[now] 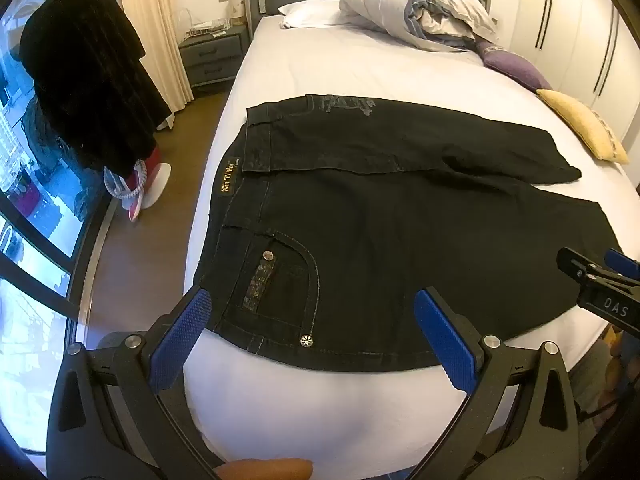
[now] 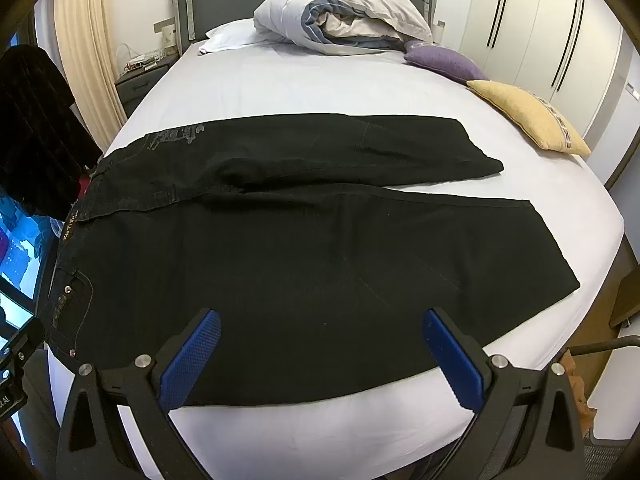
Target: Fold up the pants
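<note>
Black jeans (image 1: 400,232) lie flat across the white bed (image 1: 320,412), waistband to the left, both legs spread apart toward the right. They also show in the right wrist view (image 2: 304,240). My left gripper (image 1: 312,308) is open and empty, hovering above the near pocket and hip of the jeans. My right gripper (image 2: 320,328) is open and empty, hovering above the near leg. The right gripper's body shows at the right edge of the left wrist view (image 1: 600,284).
A rolled duvet (image 2: 344,16), white pillow (image 2: 228,38), purple cushion (image 2: 444,62) and yellow cushion (image 2: 528,116) lie at the bed's far end and right side. A dark garment (image 1: 88,80) hangs at the left by the window. A nightstand (image 1: 212,56) stands beyond it.
</note>
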Tool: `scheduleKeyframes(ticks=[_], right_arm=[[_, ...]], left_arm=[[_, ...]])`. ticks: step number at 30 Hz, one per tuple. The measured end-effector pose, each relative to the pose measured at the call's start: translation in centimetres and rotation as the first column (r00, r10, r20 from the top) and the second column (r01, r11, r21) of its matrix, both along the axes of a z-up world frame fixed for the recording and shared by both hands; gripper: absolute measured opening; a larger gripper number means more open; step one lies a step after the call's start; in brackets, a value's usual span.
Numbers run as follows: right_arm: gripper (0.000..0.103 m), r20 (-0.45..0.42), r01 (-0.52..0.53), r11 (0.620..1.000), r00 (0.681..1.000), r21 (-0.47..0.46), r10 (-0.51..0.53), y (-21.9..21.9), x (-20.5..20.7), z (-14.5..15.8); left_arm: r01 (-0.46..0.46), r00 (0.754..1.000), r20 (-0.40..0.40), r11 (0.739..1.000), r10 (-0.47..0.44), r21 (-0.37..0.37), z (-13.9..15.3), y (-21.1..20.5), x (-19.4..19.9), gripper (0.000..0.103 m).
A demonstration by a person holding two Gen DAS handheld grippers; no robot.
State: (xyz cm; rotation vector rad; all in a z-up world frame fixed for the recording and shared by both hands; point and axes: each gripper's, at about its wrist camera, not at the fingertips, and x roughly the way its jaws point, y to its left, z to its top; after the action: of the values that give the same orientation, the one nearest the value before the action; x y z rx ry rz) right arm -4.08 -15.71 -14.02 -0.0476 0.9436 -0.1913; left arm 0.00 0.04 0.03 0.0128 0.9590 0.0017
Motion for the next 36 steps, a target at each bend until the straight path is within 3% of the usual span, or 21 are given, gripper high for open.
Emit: scheduleKeyframes(ticks=[36], right_arm=[[0.103,-0.016,-0.005,1.0,1.0,0.017,0.005,1.0,-0.3,-0.4]], left_arm=[[0.001,1.0,-0.007,1.0,-0.001,-0.006,-0.3,-0.3,0.3,0.103]])
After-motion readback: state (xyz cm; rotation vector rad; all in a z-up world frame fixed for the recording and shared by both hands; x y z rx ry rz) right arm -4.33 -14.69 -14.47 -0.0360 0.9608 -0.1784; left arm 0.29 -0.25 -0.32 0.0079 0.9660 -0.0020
